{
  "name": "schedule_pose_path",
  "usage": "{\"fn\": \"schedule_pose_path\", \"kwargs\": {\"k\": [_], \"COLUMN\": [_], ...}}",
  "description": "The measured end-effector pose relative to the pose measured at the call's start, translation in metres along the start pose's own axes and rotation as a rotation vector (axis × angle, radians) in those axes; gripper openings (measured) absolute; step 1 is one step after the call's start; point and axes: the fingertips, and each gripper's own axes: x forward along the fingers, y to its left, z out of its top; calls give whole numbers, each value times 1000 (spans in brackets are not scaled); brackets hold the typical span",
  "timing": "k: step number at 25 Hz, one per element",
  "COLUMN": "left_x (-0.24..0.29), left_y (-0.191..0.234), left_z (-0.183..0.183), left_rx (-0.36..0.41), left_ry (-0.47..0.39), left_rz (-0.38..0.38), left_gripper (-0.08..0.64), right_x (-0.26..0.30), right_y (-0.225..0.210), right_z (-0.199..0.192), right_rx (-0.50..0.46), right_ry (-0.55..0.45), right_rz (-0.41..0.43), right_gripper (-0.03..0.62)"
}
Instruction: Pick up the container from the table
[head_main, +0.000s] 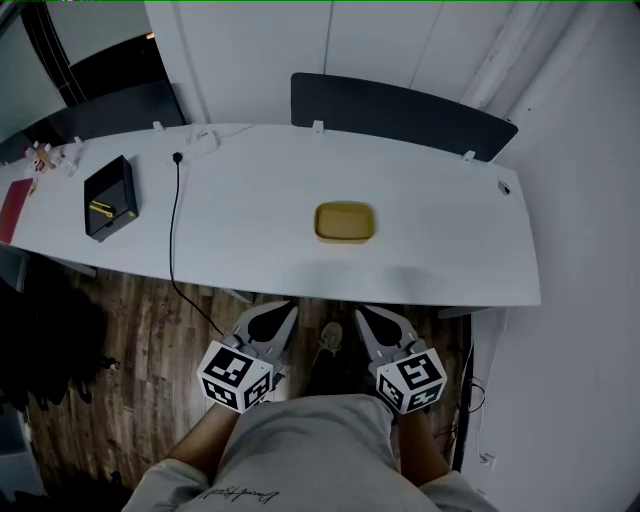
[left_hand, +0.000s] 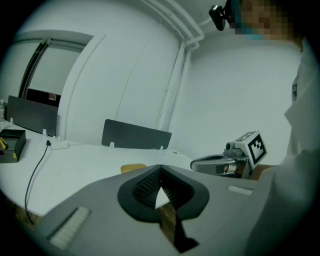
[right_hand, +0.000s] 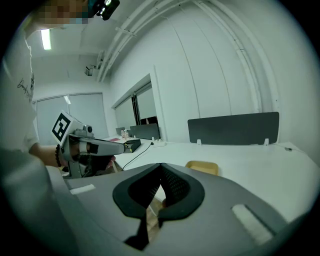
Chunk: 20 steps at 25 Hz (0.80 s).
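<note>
A shallow yellow container (head_main: 345, 222) rests on the white table (head_main: 440, 250), right of centre; it also shows as a yellow container (left_hand: 132, 167) in the left gripper view and a yellow container (right_hand: 202, 167) in the right gripper view. Both grippers hang below the table's near edge, in front of the person's waist, well short of the container. My left gripper (head_main: 283, 312) has its jaws together on nothing, tips (left_hand: 160, 167) meeting. My right gripper (head_main: 367, 314) is likewise shut and empty (right_hand: 161, 165).
A black box (head_main: 110, 197) lies at the table's left, with a black cable (head_main: 174, 230) running off the near edge. A dark divider panel (head_main: 400, 115) stands along the far edge. A red item (head_main: 14, 210) sits at far left. Wooden floor (head_main: 150, 340) lies below.
</note>
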Motion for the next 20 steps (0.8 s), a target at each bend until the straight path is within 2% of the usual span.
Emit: {"fn": "schedule_pose_path", "kwargs": {"k": [11,20], "left_x": [109,151], "left_y": [21,51], "left_z": [46,57], "left_rx": [-6,-20], "left_ry": [-20,-8], "left_rz": [34,122], "left_gripper": [0,0], "right_x": [48,86], "right_y": [-114,-164], "right_z": [40,54], "right_rx": [-5,-15], "right_ry": [22,40], "right_rz": [33,76], "right_gripper": [15,15]}}
